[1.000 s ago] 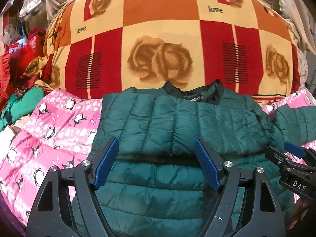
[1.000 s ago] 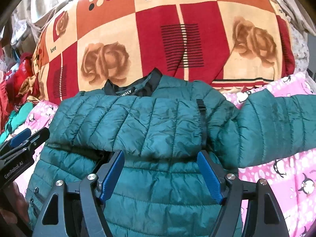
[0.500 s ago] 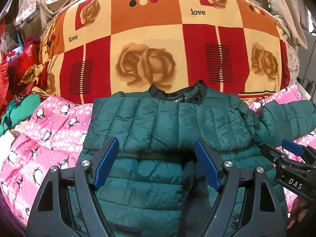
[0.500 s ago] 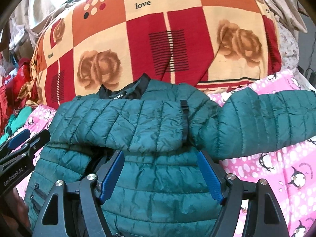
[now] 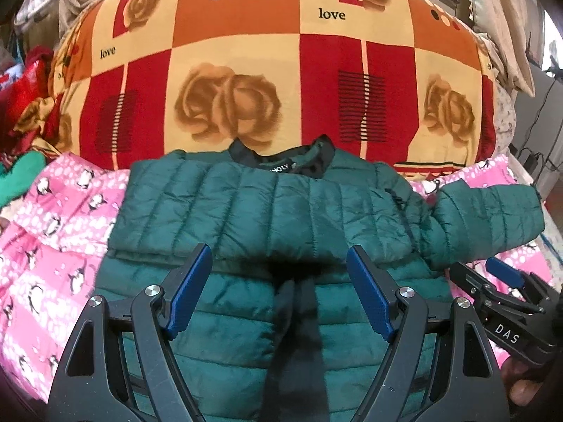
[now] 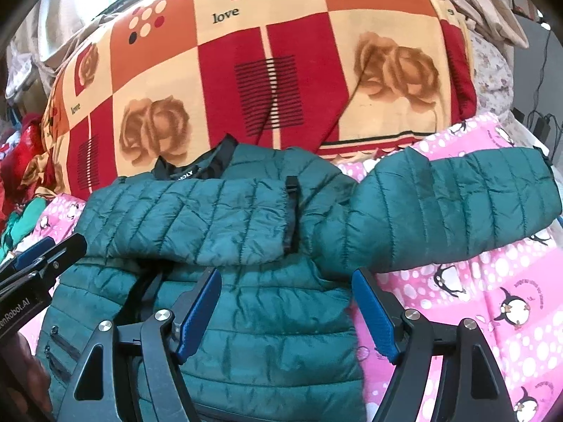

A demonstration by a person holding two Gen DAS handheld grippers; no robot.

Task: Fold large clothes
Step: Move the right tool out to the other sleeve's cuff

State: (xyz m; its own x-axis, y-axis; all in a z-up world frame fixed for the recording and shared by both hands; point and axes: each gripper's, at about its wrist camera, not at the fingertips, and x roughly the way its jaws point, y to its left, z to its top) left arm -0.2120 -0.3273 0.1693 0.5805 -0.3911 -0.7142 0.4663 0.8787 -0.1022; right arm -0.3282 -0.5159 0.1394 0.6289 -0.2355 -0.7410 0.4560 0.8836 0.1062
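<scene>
A dark green quilted puffer jacket (image 5: 267, 218) lies front up on a pink penguin-print bedspread (image 5: 56, 232), collar away from me. One sleeve is folded across the chest (image 6: 197, 221). The other sleeve (image 6: 457, 211) stretches out to the right on the bedspread. My left gripper (image 5: 279, 293) is open and empty above the jacket's lower middle. My right gripper (image 6: 286, 311) is open and empty above the jacket's lower right part. Each gripper shows at the edge of the other's view, the right gripper (image 5: 492, 281) and the left gripper (image 6: 38, 256).
A large red, orange and cream rose-print blanket roll (image 5: 274, 70) rises behind the collar. Red and green clothes (image 5: 24, 112) are heaped at the far left. Cables (image 6: 542, 119) hang at the far right edge.
Both grippers have drawn back from the jacket, so more of it and the outstretched right sleeve shows. Both stay open.
</scene>
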